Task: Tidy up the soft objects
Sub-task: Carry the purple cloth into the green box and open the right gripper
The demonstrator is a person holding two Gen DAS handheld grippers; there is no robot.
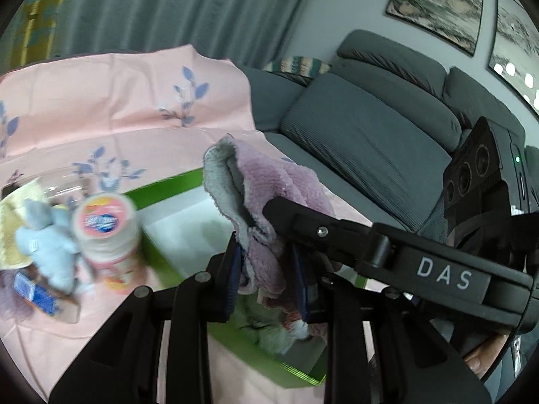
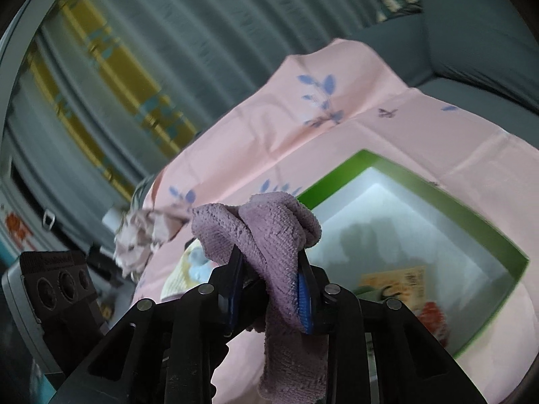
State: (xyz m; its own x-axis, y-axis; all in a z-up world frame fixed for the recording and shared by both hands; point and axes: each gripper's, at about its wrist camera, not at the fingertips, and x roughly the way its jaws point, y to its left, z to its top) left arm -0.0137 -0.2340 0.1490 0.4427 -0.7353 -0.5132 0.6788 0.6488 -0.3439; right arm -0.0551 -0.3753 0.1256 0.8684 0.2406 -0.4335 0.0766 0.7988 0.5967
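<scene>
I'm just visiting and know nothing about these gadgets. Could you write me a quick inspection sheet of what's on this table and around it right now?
Surface: pink tablecloth with blue leaf prints, creased.
Job's things: purple towel pinched by both grippers above a green-rimmed box; the box has a white floor and a few items in one corner, too blurred to name.
Clutter: pale blue plush toy, a pink-lidded tub, a yellowish cloth, a blue-labelled packet.
Grippers: left gripper and right gripper each shut on the towel.
Cables: nothing seen.
Surroundings: grey sofa, grey curtain, framed pictures on the wall.
</scene>
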